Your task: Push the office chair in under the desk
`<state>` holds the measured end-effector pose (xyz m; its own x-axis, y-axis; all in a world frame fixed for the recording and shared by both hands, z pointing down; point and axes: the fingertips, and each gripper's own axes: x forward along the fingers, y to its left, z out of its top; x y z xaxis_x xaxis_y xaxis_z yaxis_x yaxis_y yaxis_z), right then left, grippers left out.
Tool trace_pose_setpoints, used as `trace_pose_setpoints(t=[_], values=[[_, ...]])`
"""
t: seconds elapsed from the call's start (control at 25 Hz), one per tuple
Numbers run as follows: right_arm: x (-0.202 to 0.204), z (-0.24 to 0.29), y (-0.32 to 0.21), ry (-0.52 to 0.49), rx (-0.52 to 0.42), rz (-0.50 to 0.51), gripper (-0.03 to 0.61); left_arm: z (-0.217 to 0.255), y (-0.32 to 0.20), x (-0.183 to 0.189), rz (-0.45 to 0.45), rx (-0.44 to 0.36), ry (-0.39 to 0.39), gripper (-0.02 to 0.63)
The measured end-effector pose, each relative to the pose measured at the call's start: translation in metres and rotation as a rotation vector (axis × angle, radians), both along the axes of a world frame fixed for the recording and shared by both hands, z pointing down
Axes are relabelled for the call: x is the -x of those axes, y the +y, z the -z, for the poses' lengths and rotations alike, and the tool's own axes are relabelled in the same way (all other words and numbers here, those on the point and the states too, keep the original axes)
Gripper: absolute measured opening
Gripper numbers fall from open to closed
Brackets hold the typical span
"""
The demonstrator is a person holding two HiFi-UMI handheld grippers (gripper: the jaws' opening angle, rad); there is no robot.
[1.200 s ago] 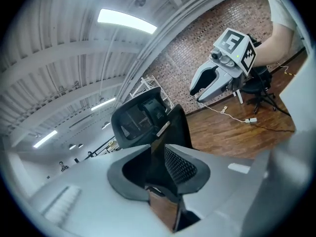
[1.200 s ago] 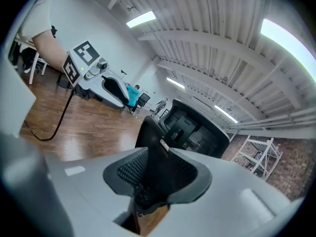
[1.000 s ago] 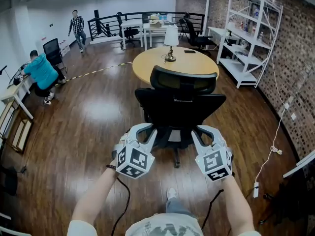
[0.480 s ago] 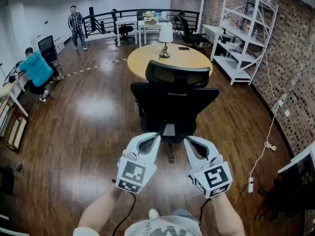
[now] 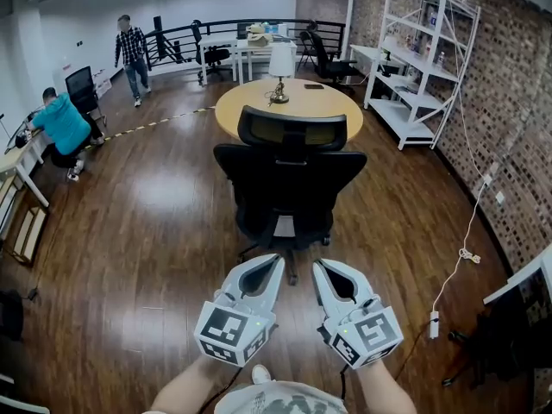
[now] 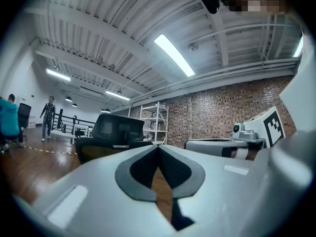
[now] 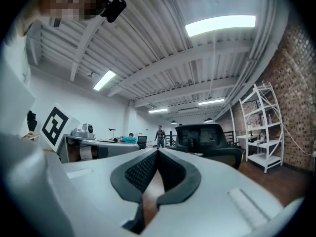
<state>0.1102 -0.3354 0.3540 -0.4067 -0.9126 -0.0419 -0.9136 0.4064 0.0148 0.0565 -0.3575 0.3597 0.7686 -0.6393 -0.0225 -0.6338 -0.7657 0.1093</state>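
A black office chair [image 5: 290, 175] stands on the wood floor with its back toward me, just in front of a round wooden desk [image 5: 289, 102]. It also shows ahead in the left gripper view as the chair [image 6: 116, 135] and in the right gripper view as the chair [image 7: 207, 138]. My left gripper [image 5: 274, 262] and right gripper [image 5: 317, 267] hang side by side below the chair's base, apart from it. Both are shut with nothing between their jaws. In their own views the left gripper [image 6: 158, 147] and right gripper [image 7: 157, 152] show tips touching.
A lamp [image 5: 279, 67] stands on the round desk. White shelving [image 5: 420, 67] lines the brick wall at right, with a cable [image 5: 466, 248] on the floor. A seated person [image 5: 62, 126] is at left, a standing person [image 5: 131, 50] at the back. More desks and chairs [image 5: 250, 46] are behind.
Both grippers have drawn back from the chair's seat toward me and closed. The chair now sits farther from me, nearer the round desk. The standing person has walked a little.
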Motion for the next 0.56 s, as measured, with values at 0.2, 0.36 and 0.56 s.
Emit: trace_pose_setpoints(t=[0.2, 0.36, 0.56], values=[[-0.016, -0.004, 0.019, -0.015, 0.006, 0.006, 0.0, 0.0, 0.022, -0.021, 0.006, 0.011, 0.011, 0.017], [-0.03, -0.006, 0.035, -0.019, 0.01, 0.015, 0.0, -0.006, 0.037, -0.036, 0.013, 0.01, 0.001, 0.017], [-0.045, -0.008, 0.047, -0.021, 0.004, 0.018, 0.0, -0.005, 0.048, -0.051, 0.022, -0.002, 0.003, 0.017]])
